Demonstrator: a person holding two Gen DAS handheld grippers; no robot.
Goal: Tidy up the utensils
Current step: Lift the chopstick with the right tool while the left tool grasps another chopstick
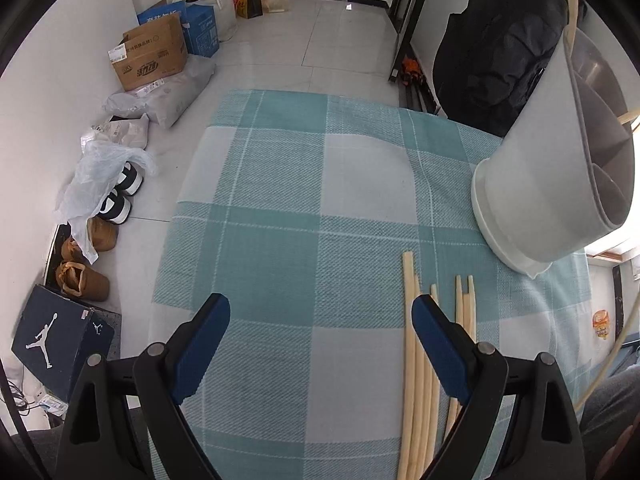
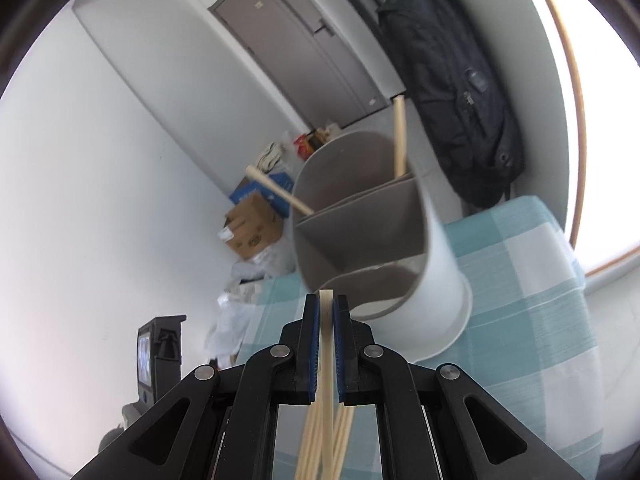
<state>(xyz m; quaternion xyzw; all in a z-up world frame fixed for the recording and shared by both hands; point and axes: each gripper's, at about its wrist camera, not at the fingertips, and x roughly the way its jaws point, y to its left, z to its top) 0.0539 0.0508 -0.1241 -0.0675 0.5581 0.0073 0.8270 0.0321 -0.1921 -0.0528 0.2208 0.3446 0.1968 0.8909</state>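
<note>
Upward, chopstick clamped in right claw, toward holder

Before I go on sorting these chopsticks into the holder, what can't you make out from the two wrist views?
- Loose chopsticks, left wrist view: lower ends cut off by the frame edge, some covered by the left gripper finger; count unclear.
- Holder, both views: compartment bottoms hidden by its walls.
- Held chopstick, right wrist view: the right gripper covers its sides.

Utensil holder: right of frame, on the tablecloth; loose chopsticks: lower right, before it; boxes, shoes: left, on floor.
</note>
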